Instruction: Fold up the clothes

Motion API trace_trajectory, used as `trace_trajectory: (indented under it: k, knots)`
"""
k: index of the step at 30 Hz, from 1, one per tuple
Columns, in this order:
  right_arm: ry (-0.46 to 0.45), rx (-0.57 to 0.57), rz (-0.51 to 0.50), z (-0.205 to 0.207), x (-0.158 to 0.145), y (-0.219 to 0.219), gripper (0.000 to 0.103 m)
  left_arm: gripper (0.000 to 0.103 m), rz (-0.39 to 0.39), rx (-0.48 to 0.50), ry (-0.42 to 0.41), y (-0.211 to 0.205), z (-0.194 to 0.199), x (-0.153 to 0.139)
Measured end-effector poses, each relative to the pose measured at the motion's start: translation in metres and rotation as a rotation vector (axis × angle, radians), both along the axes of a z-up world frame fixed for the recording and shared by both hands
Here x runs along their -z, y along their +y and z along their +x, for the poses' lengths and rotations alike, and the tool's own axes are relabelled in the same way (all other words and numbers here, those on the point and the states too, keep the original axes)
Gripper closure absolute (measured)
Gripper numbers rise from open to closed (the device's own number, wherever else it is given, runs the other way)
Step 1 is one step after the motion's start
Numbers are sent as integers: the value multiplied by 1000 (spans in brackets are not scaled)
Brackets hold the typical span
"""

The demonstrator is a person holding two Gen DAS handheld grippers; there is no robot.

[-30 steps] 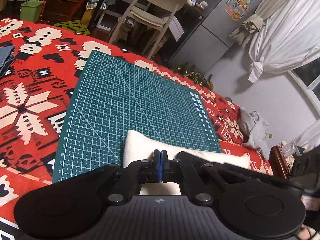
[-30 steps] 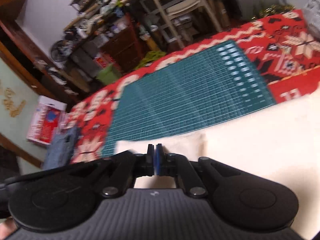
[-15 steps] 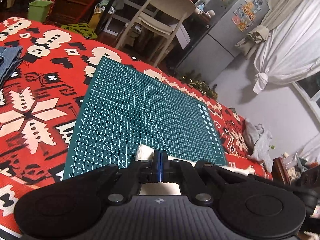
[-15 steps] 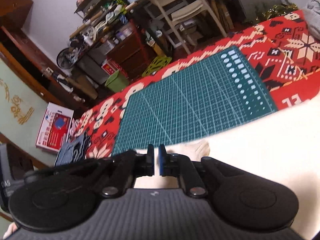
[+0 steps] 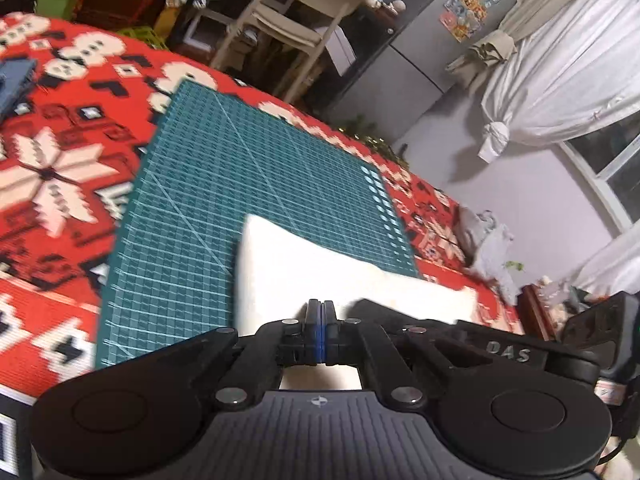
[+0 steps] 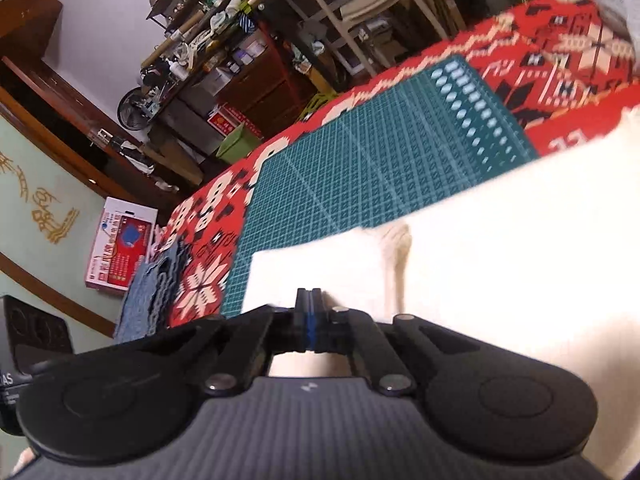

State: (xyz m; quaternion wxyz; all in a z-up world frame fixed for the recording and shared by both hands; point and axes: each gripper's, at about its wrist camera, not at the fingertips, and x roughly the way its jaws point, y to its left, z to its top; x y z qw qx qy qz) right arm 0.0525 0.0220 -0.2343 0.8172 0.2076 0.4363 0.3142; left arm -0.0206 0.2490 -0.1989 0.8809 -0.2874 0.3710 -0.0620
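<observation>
Cream-white garment [image 5: 320,272], lower centre. Teal cutting mat [image 5: 248,184] with pale grid lines, mid-frame. Red blanket [image 5: 52,152] with cream snowflakes and black motifs, left. Blue denim [image 6: 148,300], lower left of right view. Black grippers, blue-edged pads.

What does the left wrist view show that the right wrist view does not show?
Only the left wrist view shows the grey fridge, the white curtain and the window.

Only the right wrist view shows the cluttered shelf, the red and white box by the wall and the fan.

Both show the green cutting mat on the red patterned blanket, the white garment, the cream chair, the folded blue cloth, and that view's own gripper, left gripper and right gripper, with fingers shut on the garment.
</observation>
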Motion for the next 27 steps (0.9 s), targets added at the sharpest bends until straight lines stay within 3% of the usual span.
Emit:
trace_trajectory:
  k: [2, 6, 7, 11, 17, 19, 25, 27]
  knots:
    - [-22, 44, -66, 2, -3, -7, 103, 101, 17, 2, 0, -1, -2, -2]
    - [15, 112, -1, 8, -3, -32, 103, 101, 10, -1, -2, -2, -6, -5]
    - [2, 108, -3, 6, -7, -35, 96, 101, 1, 1, -2, -2, -7, -5]
    - [-8, 34, 9, -4, -18, -27, 95, 101, -32, 36, 2, -6, -14, -8]
    - [45, -48, 2, -22, -5, -8, 97, 101, -11, 66, 31, -16, -23, 0]
    - [42, -35, 3, -23, 1, -11, 103, 100, -7, 63, 32, -15, -25, -1]
    - [0, 18, -77, -23, -6, -21, 103, 101, 6, 56, 32, -13, -33, -4]
    - [0, 23, -54, -25, -10, -25, 96, 101, 10, 53, 33, -13, -36, -5]
